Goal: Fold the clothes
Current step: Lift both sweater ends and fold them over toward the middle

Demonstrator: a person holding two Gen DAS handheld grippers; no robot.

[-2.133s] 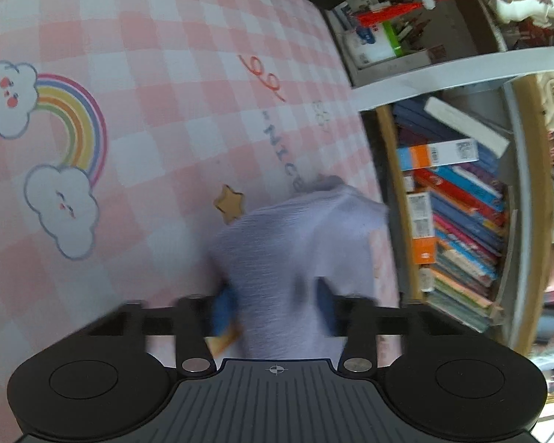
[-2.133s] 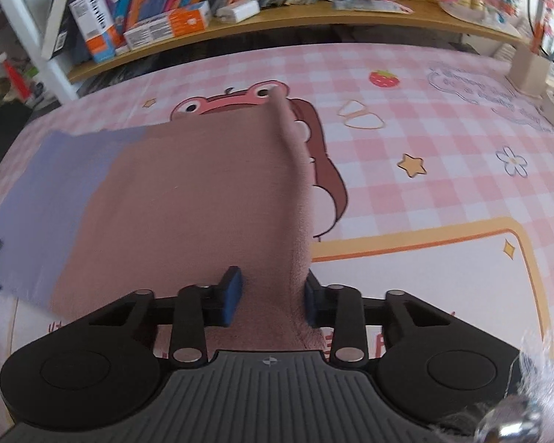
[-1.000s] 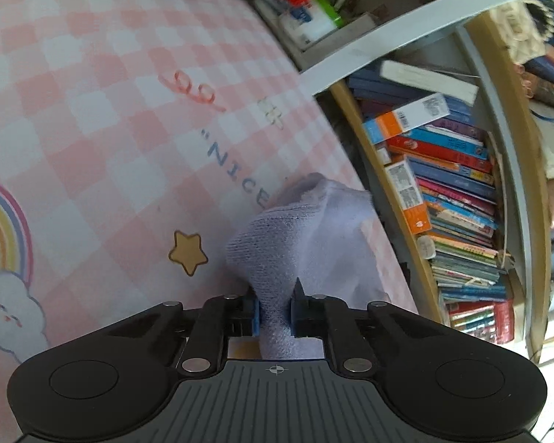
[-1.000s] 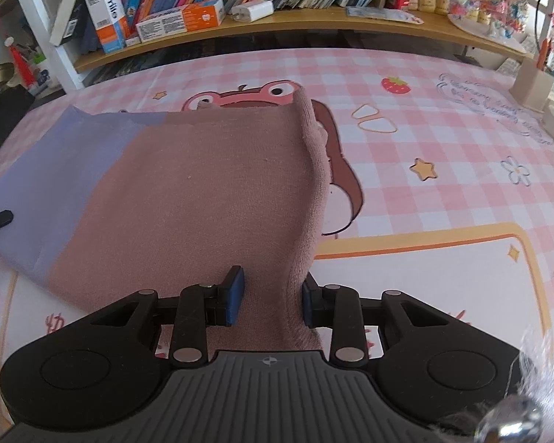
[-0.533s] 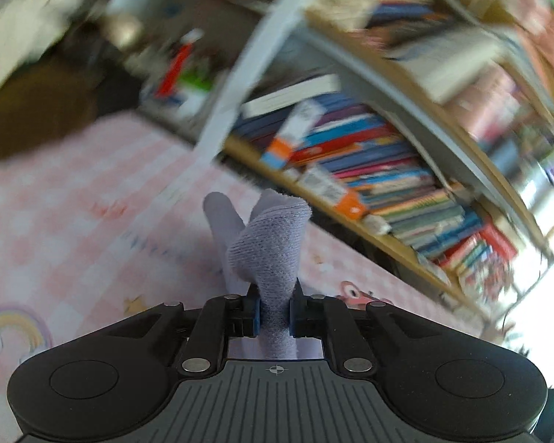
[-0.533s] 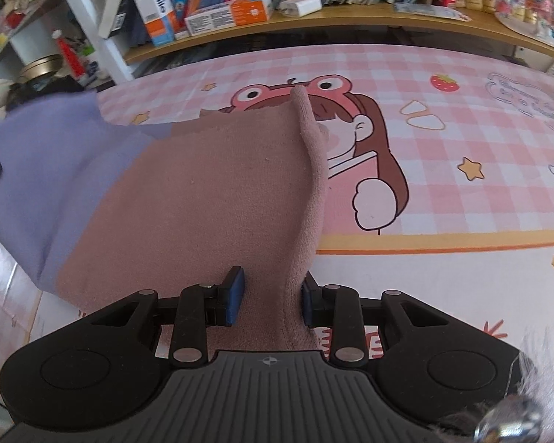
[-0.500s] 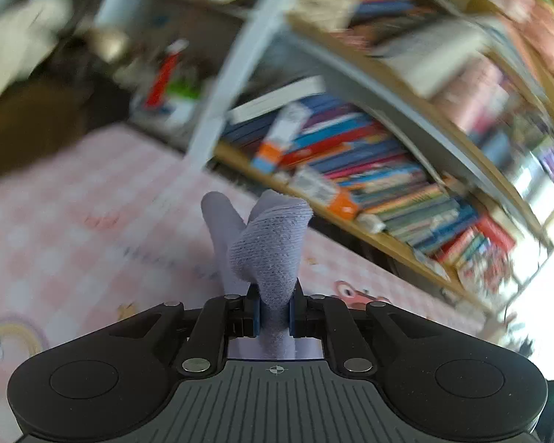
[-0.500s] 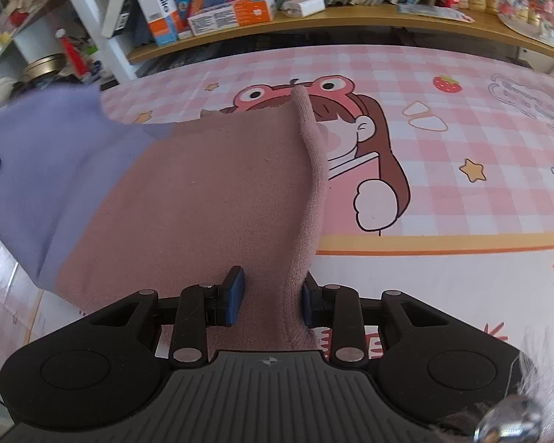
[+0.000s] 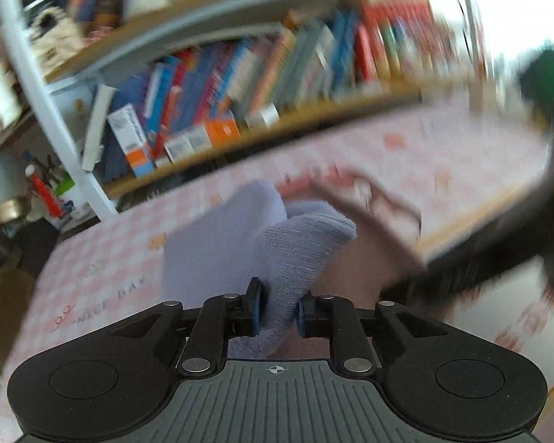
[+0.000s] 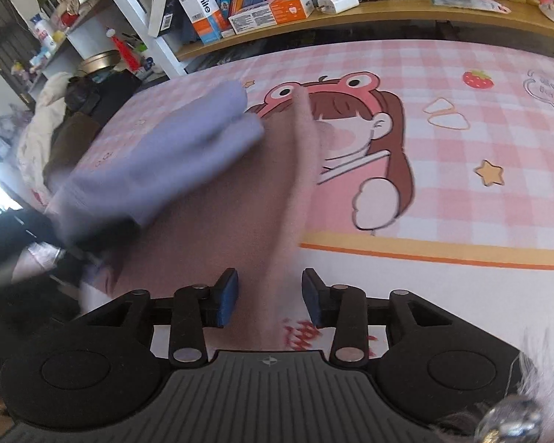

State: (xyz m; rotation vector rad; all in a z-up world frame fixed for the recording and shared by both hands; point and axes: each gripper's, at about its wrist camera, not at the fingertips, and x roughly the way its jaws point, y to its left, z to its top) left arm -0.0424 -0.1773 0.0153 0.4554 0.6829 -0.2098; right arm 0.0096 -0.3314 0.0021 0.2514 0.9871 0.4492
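matt knit garment [image 9: 295, 254], ribbed.

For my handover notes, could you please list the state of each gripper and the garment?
Left gripper: shut on the garment's lilac end.
Right gripper: open, brown fabric lying between its fingers.
Lilac-and-brown garment: lilac end lifted and bunched; brown part lies on the tablecloth.

Both views are taken low and close over the mat [image 10: 461, 170], facing the bookshelf [image 9: 262, 85]; the garment [image 10: 218, 199] is shared.
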